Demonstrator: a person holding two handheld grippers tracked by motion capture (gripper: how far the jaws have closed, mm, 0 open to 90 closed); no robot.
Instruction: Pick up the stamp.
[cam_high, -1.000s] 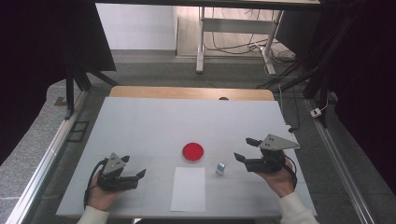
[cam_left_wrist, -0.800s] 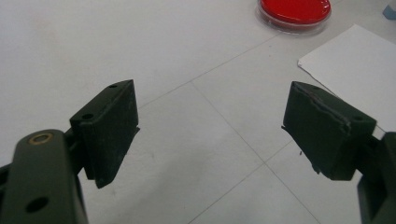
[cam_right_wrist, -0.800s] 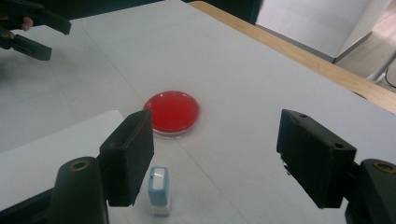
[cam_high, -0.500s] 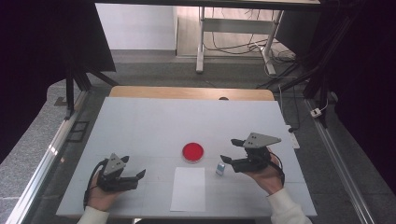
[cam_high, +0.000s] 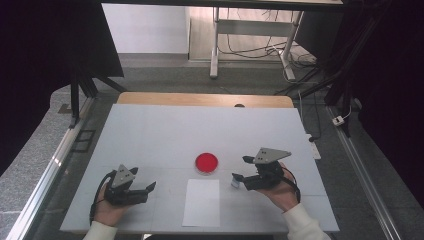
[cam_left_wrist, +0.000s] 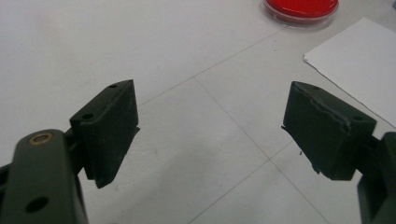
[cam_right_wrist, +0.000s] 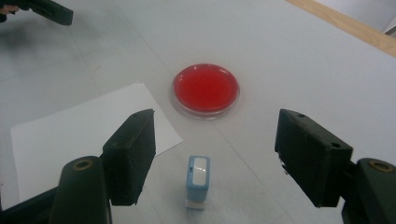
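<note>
Stamp (cam_right_wrist: 198, 180) upright between wide-open right gripper (cam_right_wrist: 215, 158) jaws, ungrasped; grasp pending. Left gripper (cam_left_wrist: 210, 130) jaws wide, empty.

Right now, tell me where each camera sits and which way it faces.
High view: above the table's near edge, looking forward and down; both hands and the left gripper and right gripper show.
Left gripper view: on that gripper, facing bare table; black fingers apart.
Right gripper view: looks between its fingers at a small blue stamp.
All share the red dish and white paper.
</note>
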